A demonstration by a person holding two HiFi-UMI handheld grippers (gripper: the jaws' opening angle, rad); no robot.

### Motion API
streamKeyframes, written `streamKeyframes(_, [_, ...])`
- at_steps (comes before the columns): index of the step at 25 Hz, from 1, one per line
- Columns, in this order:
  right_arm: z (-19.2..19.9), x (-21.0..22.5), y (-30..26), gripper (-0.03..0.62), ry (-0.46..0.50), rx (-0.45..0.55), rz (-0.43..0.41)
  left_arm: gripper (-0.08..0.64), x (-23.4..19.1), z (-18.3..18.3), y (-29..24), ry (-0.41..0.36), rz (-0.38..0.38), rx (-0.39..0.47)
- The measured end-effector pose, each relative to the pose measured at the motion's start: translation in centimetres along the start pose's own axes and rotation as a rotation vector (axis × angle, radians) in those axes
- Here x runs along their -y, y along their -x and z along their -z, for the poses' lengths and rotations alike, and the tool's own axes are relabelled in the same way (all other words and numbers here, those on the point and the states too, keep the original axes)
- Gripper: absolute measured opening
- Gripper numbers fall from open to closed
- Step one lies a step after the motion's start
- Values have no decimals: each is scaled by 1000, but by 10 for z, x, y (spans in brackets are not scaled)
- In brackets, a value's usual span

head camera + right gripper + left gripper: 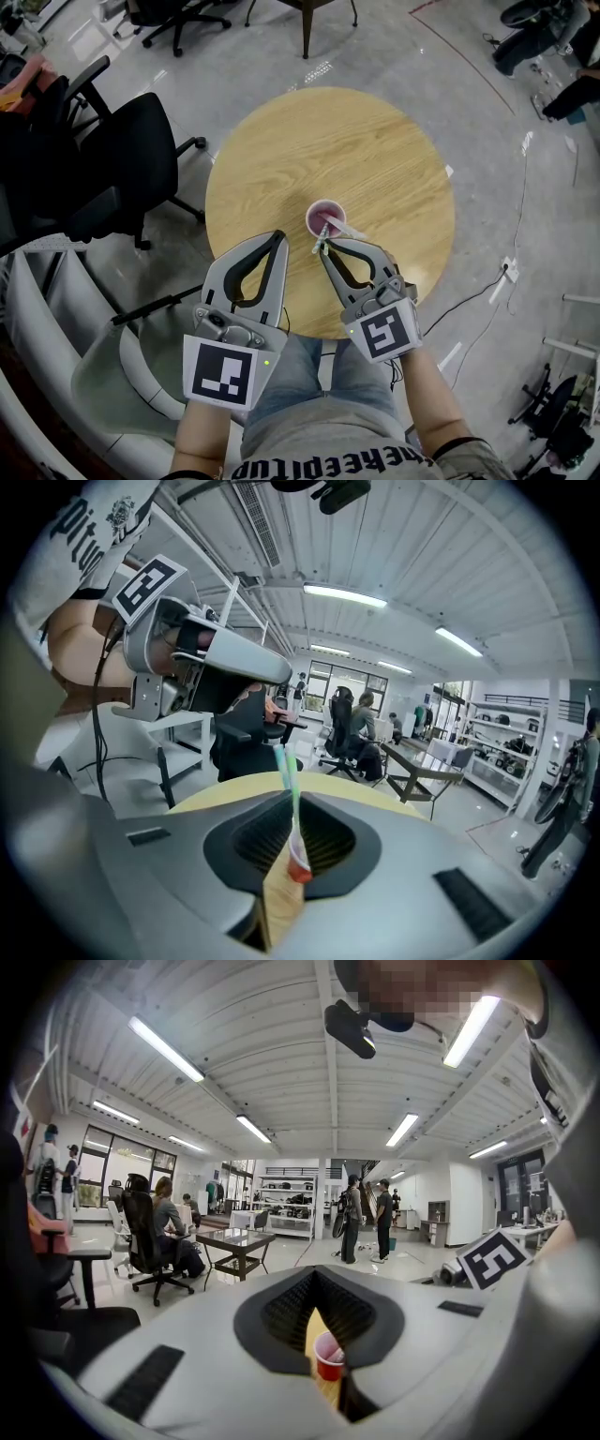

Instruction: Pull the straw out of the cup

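**A:** Big round wooden desk point(375, 141) fills the middle of the head view, grey floor all around it, and a black office chair point(131, 159) is parked off its 9 o'clock side.

**B:** And both claws are in over the near edge. The left claw point(279, 236) comes on at about 7 o'clock and the right claw point(322, 247) at about 6.

**A:** Take the left one first. What is it doing?

**B:** Nothing much. Its tips are drawn together and there's nothing between them. Its own camera only shows a thin slit down the middle, with desk wood and the cup beyond. It sits at roughly 8 o'clock from the cup, near it but apart.

**A:** That's the red cup point(325, 217), upright, pretty much dead centre on the desk?

**B:** That's it, pale pink inside from above. The right claw's tips are just beside its rim, at the cup's 6 o'clock.

**A:** And the straw point(289, 780)?

**B:** It's in the cup, the lower end down inside. It leans out toward 6 o'clock, straight into the right claw.

**A:** So the right claw has it?

**B:** Looks that way. In the right gripper view the jaws are narrowed to a sliver, and the pale green straw runs up right along the line where the pads meet. It's pinched just above the cup, and its top pokes up past the tips toward 12 o'clock.

**A:** Right claw closed on the straw, left claw closed on nothing.
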State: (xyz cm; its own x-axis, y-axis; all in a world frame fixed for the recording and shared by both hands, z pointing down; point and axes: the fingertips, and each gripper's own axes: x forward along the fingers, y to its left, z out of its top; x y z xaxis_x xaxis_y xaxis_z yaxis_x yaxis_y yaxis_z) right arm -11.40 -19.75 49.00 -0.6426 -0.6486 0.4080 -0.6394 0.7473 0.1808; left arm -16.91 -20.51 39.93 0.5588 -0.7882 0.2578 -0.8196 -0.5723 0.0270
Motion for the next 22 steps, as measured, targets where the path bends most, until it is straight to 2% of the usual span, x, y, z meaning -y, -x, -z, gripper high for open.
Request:
streamKeyframes(12, [-21, -1, 4, 48, 49, 61, 5, 21, -2, -3, 6, 9, -21, 7])
streamKeyframes(22, [-49, 4, 18, 46, 19, 102, -1, 21, -3, -15, 12, 6, -41, 38])
